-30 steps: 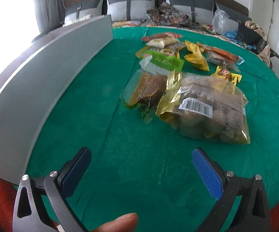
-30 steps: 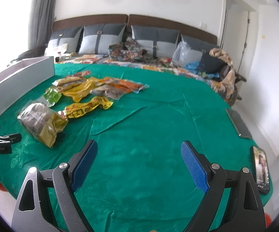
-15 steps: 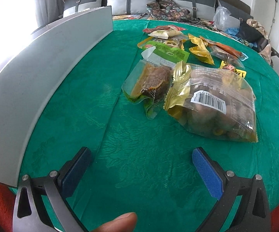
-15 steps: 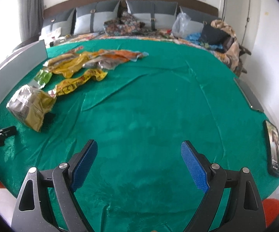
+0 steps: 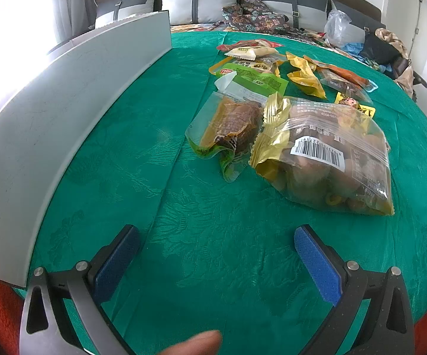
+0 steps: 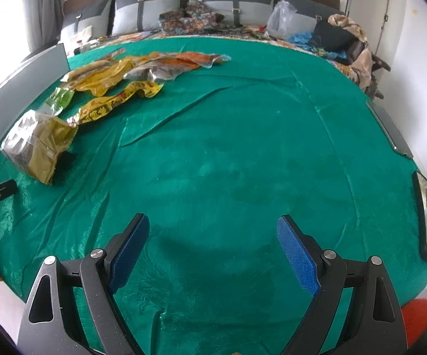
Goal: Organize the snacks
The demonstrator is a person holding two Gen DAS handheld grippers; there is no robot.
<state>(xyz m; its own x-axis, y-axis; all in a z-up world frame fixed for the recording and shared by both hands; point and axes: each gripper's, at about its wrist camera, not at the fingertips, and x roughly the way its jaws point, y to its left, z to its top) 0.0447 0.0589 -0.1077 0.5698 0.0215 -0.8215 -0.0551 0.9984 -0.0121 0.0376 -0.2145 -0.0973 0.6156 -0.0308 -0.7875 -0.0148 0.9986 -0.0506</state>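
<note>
Green patterned cloth (image 5: pixel 213 236) is covering the round table, with cushions and clutter lining the far wall behind it.

Low in the left wrist view, the left gripper (image 5: pixel 216 254) is hovering over bare cloth with its blue pads spread wide, grasping nothing. Just beyond it, right of centre, a big clear bag with a gold edge (image 5: pixel 326 159) is lying flat, barcode up; touching its left side is a smaller clear packet of something brown (image 5: pixel 228 130). Further up the frame, green, yellow and orange packets (image 5: pixel 272 71) are lying in a loose overlapping heap. A long grey panel (image 5: pixel 65 103) is sweeping along the left side.

In the right wrist view, the right gripper (image 6: pixel 213 245) is likewise released and empty, sitting over open cloth well apart from the snacks at upper left.

Judging by this, the task is only at the approach stage: no snack is yet picked. The next move likely calls for bringing the left gripper forward and down onto the gold-edged bag or the brown packet, and pinching a crinkled edge.

What the grey panel belongs to is cut off. Packet labels are too small to read, and dark flat objects at the right rim are hard to identify.
</note>
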